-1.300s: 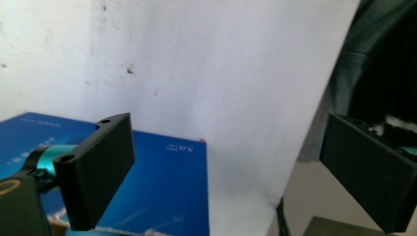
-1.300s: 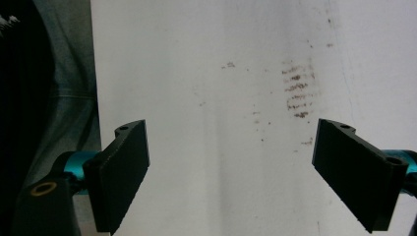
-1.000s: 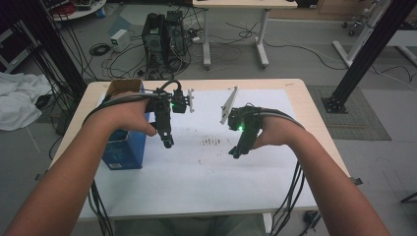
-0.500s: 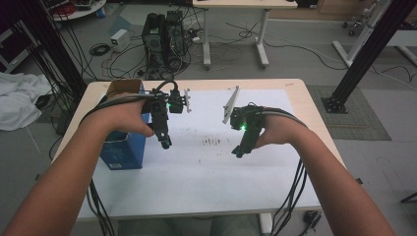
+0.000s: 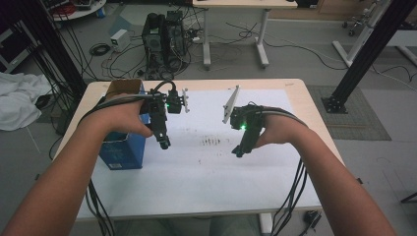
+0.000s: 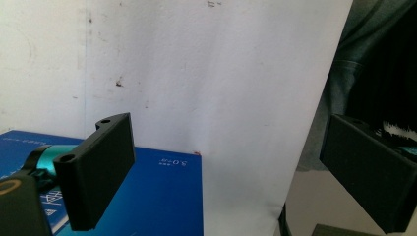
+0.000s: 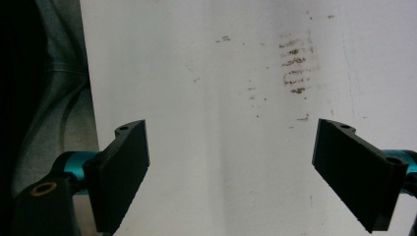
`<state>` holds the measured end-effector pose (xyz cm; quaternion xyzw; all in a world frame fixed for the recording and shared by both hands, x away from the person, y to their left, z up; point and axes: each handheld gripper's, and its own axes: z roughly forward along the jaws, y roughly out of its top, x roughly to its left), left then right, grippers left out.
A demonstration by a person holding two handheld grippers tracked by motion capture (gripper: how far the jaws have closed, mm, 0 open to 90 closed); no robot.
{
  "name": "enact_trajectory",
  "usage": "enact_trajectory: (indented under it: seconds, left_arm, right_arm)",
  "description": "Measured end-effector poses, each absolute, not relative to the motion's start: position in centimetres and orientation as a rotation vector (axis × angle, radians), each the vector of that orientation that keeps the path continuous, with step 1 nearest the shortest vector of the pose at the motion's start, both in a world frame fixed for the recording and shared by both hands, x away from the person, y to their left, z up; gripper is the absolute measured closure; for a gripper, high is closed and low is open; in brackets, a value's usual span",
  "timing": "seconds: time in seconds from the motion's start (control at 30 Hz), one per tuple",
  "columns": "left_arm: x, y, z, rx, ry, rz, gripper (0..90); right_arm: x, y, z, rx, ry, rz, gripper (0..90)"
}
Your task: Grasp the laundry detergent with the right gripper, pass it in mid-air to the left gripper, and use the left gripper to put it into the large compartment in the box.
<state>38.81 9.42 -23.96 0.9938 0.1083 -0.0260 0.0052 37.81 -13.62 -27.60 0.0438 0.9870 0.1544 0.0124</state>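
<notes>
Blue box (image 5: 123, 147) stands at the worktop's (image 5: 206, 196) left edge, long axis running from near to far edge, just beside my left hand-held gripper (image 5: 164, 144), on its outer side. Left is clearly the nearer; its jaws are wide apart and hold nothing. Right hand-held gripper (image 5: 238, 152) hovers well apart over the white sheet (image 5: 216, 167) toward the right edge, jaws also wide, nothing held.

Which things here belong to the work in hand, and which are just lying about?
In hand:
left hand-held gripper, jaws open, next to the blue box
right hand-held gripper, jaws open, over the white sheet

Lying about:
computer tower on the floor
white cloth on the floor
loose cables on the floor
</notes>
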Motion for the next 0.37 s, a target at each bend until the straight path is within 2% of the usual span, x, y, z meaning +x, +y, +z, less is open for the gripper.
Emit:
enact_trajectory:
  seconds: [0.37]
  left_arm:
    - [38.87, 9.43, -23.79, 3.110, 0.332, -0.075, 6.5]
  right_arm:
    - [37.82, -14.15, -27.47, 0.153, 3.072, 0.483, 13.3]
